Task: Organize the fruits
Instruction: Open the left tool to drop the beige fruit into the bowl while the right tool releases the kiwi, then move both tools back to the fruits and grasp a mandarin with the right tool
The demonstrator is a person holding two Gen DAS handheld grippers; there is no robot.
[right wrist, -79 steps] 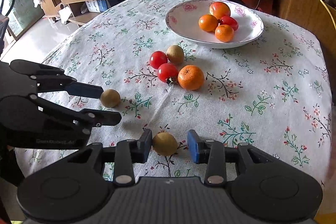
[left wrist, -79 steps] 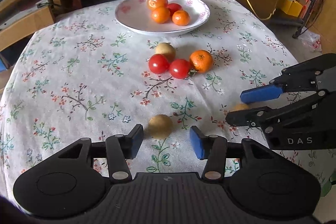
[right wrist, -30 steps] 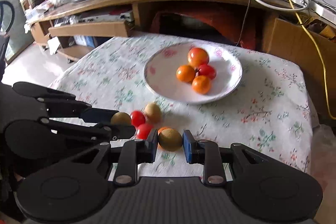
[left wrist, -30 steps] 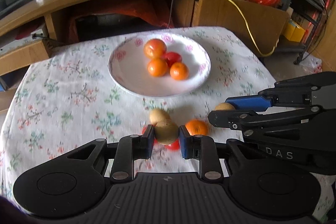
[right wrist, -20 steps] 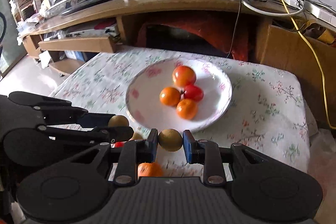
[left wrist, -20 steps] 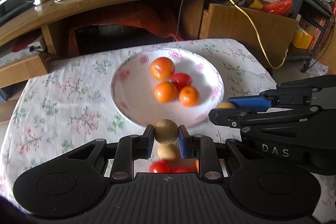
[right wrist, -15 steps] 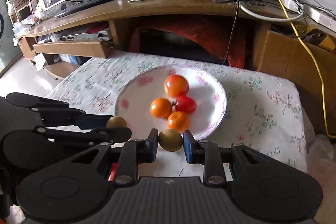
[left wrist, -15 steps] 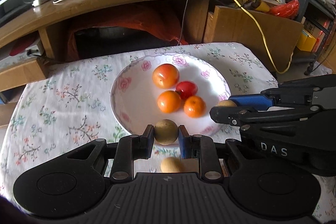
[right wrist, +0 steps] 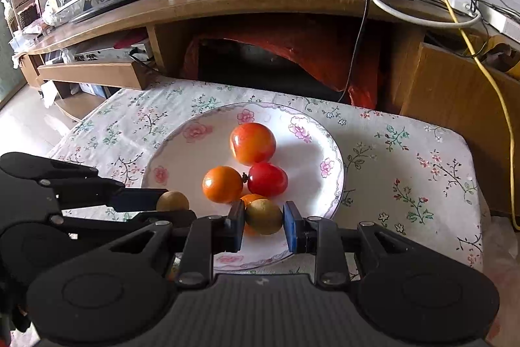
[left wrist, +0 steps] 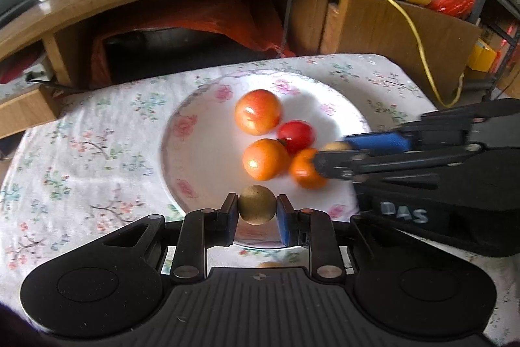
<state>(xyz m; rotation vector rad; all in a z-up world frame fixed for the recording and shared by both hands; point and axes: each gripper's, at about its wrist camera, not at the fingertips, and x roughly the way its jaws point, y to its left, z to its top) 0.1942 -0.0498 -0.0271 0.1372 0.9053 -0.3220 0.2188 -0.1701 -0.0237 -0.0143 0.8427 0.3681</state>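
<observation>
Desk, floral cloth. White flowered plate: peach, tomato, two oranges. Left gripper over plate's near rim, clamped on a brown round fruit. Right gripper above plate, clamped on a second brown fruit.

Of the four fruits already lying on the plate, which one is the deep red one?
The small red tomato in the middle of the plate. It touches the larger red-orange fruit behind it; the other two are orange.
</observation>
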